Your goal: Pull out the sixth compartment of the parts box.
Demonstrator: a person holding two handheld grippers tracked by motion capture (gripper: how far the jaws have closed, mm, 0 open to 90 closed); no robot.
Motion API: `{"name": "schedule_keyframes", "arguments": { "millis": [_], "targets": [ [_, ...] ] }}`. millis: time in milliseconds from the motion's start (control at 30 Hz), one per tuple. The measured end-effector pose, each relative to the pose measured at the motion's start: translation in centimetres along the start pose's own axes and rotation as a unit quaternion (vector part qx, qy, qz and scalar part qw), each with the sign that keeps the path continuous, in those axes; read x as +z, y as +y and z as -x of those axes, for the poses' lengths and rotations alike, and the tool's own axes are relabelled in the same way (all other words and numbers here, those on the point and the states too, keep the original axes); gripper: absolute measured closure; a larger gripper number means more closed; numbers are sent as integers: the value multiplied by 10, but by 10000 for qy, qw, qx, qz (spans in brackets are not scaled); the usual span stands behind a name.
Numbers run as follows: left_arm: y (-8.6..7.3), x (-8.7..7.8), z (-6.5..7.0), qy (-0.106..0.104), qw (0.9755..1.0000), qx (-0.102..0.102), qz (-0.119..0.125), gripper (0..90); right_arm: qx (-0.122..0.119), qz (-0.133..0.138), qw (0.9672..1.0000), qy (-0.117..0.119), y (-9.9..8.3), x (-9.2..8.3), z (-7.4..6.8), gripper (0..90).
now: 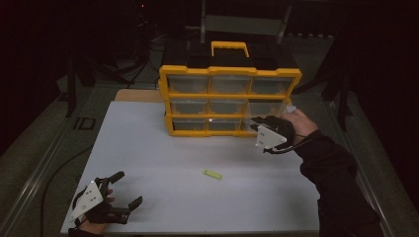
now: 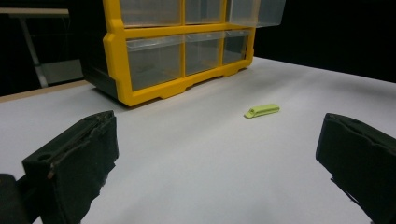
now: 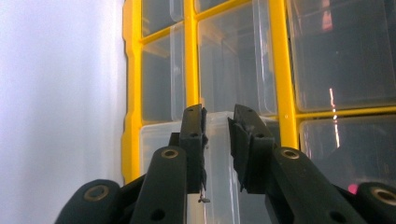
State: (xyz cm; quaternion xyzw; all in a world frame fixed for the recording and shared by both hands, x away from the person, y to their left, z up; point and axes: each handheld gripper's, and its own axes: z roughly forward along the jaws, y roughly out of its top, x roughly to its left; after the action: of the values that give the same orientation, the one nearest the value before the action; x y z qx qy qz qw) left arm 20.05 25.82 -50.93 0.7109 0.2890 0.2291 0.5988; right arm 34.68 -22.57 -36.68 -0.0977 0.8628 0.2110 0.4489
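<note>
At the organizer's (image 1: 230,101) right end, the right gripper (image 1: 258,123) sits against the front of the lower drawers. Right gripper view: its jaws stand close together with a narrow gap, and the clear front of a pulled-out drawer (image 3: 217,140) lies in that gap. Whether the pads actually press on the plastic cannot be told. The same drawer (image 2: 257,11) juts forward of the yellow frame in the left gripper view.

Organizer is yellow-framed, three rows of three clear drawers, yellow handle (image 1: 230,48) on top, standing at the far side of the white board (image 1: 163,163).

A small lime-green piece (image 1: 212,174) lies flat on the board, in front of the organizer and well apart from it, roughly between the two grippers.

The left gripper (image 1: 126,190) rests at the board's near left corner, far from the organizer, jaws wide apart and empty, pointing toward the green piece.
</note>
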Motion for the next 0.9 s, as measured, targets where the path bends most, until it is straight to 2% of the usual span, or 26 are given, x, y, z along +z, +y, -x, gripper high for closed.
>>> {"name": "schedule_keyframes", "arguments": {
  "millis": [167,467,900],
  "targets": [
    [0,0,0,-2,10000,12,-12,0,-30,-49,10000,-33,1,0,-2,748],
    [0,0,0,-11,10000,21,-15,0,-4,47,10000,-35,0,-1,-3,748],
    [0,0,1,-16,10000,23,-10,0,-105,82,9999,-34,-2,-2,-4,744]
  ]
}}
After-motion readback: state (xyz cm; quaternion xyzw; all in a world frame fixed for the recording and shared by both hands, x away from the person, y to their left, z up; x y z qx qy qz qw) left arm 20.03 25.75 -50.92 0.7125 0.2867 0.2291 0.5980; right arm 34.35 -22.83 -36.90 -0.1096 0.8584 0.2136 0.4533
